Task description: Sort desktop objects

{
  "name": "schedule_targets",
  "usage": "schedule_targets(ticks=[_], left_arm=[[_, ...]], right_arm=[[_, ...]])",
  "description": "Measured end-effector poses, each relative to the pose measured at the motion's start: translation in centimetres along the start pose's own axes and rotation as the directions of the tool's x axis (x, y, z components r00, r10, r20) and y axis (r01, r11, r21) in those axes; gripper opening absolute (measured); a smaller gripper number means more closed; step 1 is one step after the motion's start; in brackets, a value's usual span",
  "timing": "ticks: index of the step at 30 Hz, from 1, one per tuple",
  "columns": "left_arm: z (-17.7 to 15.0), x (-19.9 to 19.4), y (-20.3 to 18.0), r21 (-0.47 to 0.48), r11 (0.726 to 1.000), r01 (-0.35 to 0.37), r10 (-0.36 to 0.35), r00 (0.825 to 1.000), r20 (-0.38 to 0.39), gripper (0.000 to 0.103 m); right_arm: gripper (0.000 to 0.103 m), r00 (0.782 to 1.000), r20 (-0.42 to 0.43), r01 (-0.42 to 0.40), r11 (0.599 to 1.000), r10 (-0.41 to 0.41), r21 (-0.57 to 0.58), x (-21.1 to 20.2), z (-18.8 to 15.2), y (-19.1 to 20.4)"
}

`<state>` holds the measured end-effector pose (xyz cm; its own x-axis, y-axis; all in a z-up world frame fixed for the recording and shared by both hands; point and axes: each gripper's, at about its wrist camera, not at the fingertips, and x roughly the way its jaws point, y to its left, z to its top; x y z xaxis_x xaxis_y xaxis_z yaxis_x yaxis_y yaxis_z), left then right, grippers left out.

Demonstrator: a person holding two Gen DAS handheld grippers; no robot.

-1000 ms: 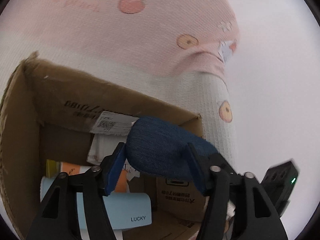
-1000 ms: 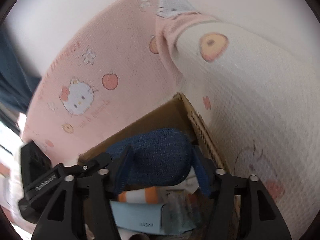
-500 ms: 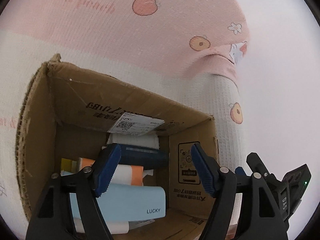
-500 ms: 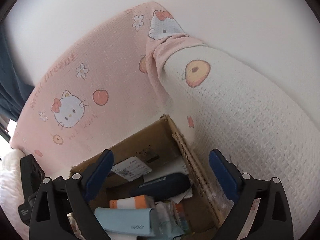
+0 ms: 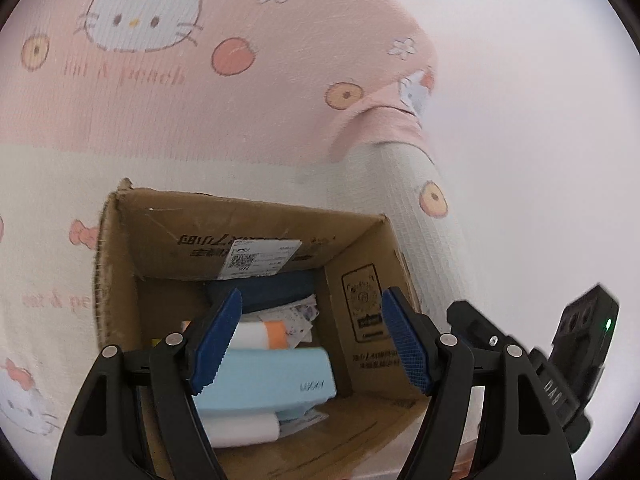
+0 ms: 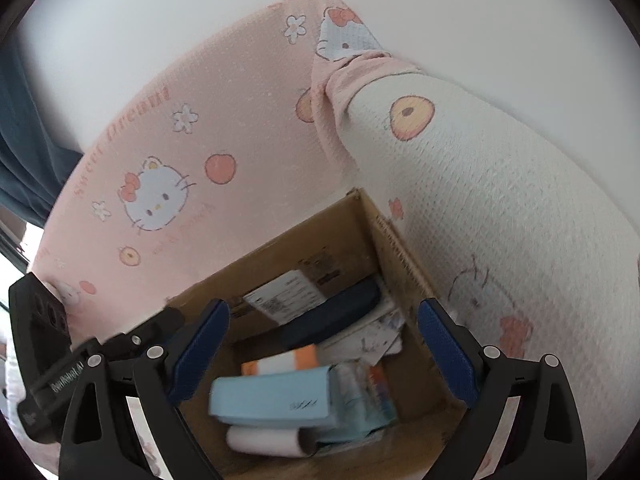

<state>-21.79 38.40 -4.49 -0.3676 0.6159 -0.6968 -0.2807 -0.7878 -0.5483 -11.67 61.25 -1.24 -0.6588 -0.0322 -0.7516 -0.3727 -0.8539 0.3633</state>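
Both grippers empty, denim pouch (image 5: 276, 286) boxed beyond fingers (image 5: 216, 338)

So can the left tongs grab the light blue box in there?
Probably yes. The left tongs are open just above the light blue box, which lies on top in the open cardboard box with nothing covering it.

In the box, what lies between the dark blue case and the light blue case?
In the left wrist view, a white-and-orange item and crumpled printed paper lie between the dark blue case and the light blue case.
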Motion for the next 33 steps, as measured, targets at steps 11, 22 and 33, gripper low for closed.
schedule_targets(ticks=[11, 22, 33], left_arm=[[-4.7, -7.8, -4.6, 0.409, 0.898, -0.161, 0.109, 0.983, 0.147, 0.076], [-8.3, -14.4, -6.1, 0.468, 0.839, -0.276, 0.140, 0.942, 0.305, 0.080], [-10.7, -18.2, -7.7, 0.547, 0.725, -0.419, 0.173, 0.879, 0.444, 0.090]], right_arm=[[0.095, 0.999, 0.030, 0.031, 0.994, -0.028, -0.109, -6.6, -4.5, 6.3], [0.095, 0.997, 0.037, 0.065, 0.990, -0.060, -0.129, -12.4, -7.9, 8.6], [0.096, 0.985, 0.089, 0.164, 0.972, -0.151, -0.169, -15.9, -10.9, 10.1]])
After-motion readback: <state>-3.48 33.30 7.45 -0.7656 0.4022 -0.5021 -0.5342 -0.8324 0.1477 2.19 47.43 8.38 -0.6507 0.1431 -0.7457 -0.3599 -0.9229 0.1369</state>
